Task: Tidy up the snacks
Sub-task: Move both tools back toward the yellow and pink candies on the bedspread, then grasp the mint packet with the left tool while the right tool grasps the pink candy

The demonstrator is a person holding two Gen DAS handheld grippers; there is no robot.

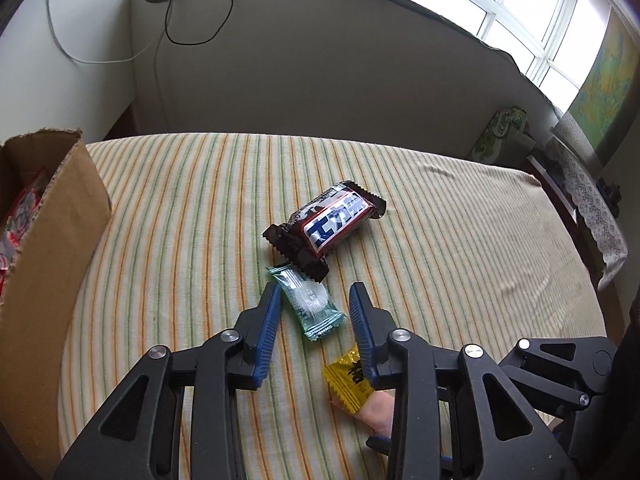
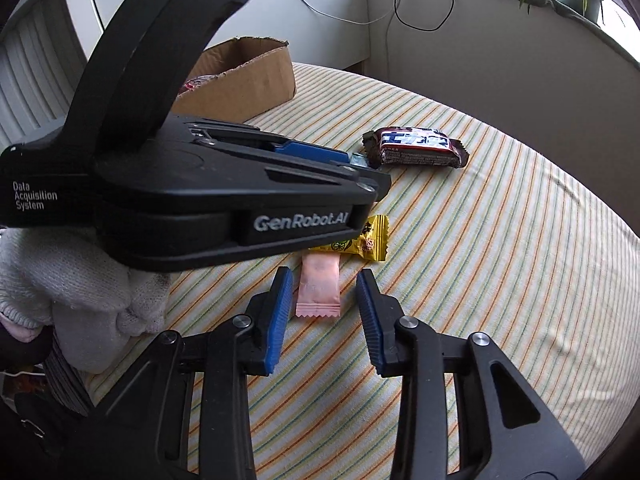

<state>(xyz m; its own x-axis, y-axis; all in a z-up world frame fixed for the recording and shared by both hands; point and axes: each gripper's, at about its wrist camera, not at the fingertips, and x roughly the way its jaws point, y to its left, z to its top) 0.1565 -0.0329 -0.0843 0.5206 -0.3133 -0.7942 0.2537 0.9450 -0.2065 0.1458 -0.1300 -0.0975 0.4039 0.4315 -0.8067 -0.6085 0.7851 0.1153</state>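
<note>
I have my left gripper [image 1: 314,298] spread wide around the small teal-and-clear plastic candy sachet [image 1: 307,307], which lies flat on the striped green-and-orange cloth [image 1: 460,264] between the blue pads, untouched. My right gripper [image 2: 323,285] is likewise released, straddling the pale pink crimped wrapper [image 2: 319,288]. This is the pick-up step, I judge: next I close on each snack and carry it to the torn brown cardboard box [image 1: 52,216] (well off to the left).

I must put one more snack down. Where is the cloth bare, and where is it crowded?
Bare: the striped cloth right of the chocolate bar, and the strip between cardboard box and green candy. Crowded: around yellow candy and pink packet.
</note>
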